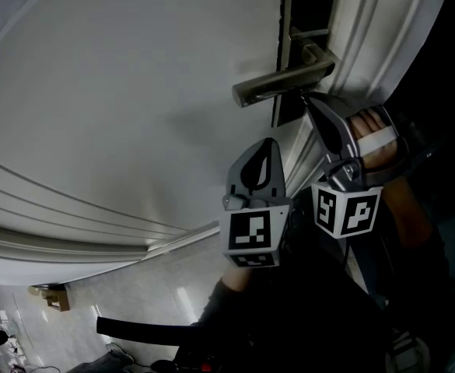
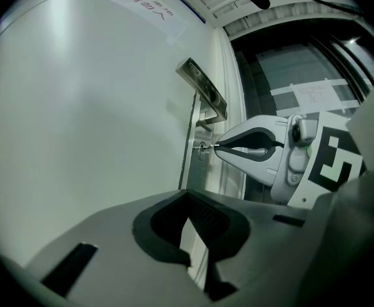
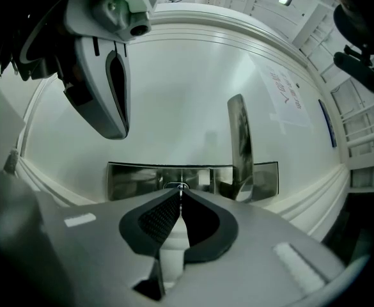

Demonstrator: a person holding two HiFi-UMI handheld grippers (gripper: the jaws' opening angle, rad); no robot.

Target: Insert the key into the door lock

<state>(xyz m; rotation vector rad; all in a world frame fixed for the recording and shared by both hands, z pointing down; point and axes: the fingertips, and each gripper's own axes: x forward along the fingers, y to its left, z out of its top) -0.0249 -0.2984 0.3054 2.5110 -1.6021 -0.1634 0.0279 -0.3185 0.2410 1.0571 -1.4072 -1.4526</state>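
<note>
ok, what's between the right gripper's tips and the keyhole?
Only the key: in the left gripper view its thin blade bridges from the shut right gripper to the keyhole. Nothing else sits in that stretch.

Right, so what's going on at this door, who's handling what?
A person stands at a white door with a gripper in each hand. The right gripper is shut on a thin key and has its tip at the lock, just under the lever door handle. How far it has gone in cannot be told. The left gripper is shut on nothing and hangs beside it, apart from the lock.
</note>
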